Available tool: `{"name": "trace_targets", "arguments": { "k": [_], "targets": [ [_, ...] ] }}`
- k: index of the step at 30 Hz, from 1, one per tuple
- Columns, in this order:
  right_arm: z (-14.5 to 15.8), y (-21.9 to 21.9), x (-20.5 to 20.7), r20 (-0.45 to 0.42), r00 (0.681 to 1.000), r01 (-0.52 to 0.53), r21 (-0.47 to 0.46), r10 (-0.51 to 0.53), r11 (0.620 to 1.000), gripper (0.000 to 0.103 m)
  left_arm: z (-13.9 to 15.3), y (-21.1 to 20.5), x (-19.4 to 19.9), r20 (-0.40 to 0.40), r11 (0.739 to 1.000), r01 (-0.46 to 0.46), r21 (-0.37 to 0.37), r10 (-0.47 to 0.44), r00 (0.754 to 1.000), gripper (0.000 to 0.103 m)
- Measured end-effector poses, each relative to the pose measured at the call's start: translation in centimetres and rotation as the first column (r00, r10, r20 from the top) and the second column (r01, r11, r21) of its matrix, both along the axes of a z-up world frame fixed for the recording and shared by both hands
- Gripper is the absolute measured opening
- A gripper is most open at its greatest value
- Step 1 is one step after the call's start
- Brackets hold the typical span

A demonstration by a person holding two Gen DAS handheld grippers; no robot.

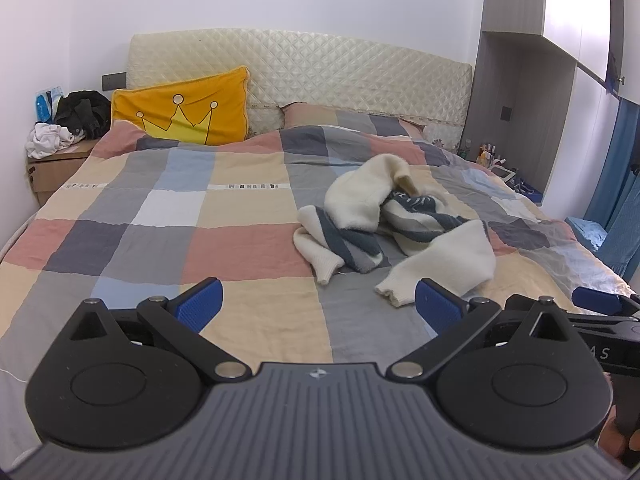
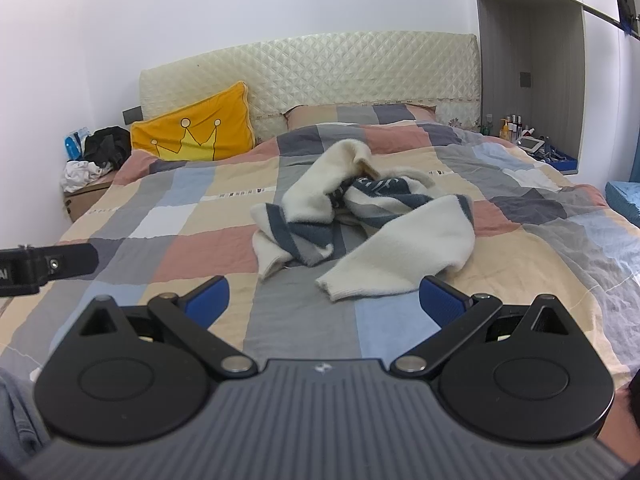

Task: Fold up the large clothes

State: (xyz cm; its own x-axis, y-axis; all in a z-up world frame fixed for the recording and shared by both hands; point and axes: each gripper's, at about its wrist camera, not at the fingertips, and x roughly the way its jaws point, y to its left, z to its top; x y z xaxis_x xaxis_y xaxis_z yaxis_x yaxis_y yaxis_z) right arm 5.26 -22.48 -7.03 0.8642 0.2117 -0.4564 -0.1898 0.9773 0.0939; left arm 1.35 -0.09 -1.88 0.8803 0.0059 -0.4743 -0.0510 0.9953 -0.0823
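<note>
Nothing is folded yet, as far as these two views show. One cream sweater (image 1: pixel 394 220) with dark blue stripes lies in a crumpled heap on the bed (image 1: pixel 160 208), a bit right of the middle, on top of the checked quilt. Both sleeves trail toward the foot of the bed, and the cuff of the nearer one ends just ahead of the grippers. The body is bunched and twisted over itself, so pretty much the whole job is left: it probably needs spreading flat first, then sleeves in, then the body folded over.

Left gripper (image 1: pixel 319 306) hangs low over the foot of the bed, pointing at the headboard (image 1: pixel 300 64), jaws spread wide with nothing between them. Right gripper (image 2: pixel 324 300) sits just beside it at about the same height, also wide open and empty, lined up more squarely with the sweater. Neither touches the fabric. A yellow crown pillow (image 1: pixel 180 108) leans at the head end, well apart from the heap.
</note>
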Motion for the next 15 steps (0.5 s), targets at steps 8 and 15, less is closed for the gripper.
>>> {"name": "trace_targets", "arguments": {
  "k": [8, 15],
  "targets": [
    [-0.2, 0.0, 0.1, 0.000, 1.000, 0.002, 0.001, -0.002, 1.000, 0.103, -0.1, -0.1, 0.0, -0.001, 1.000, 0.001, -0.002, -0.001, 1.000, 0.103],
    [-1.3, -0.3, 2.2, -0.026, 0.999, 0.042, 0.022, -0.042, 0.999, 0.103, -0.4, -0.1, 0.9, -0.005, 1.000, 0.001, -0.007, -0.001, 1.000, 0.103]
  ]
}}
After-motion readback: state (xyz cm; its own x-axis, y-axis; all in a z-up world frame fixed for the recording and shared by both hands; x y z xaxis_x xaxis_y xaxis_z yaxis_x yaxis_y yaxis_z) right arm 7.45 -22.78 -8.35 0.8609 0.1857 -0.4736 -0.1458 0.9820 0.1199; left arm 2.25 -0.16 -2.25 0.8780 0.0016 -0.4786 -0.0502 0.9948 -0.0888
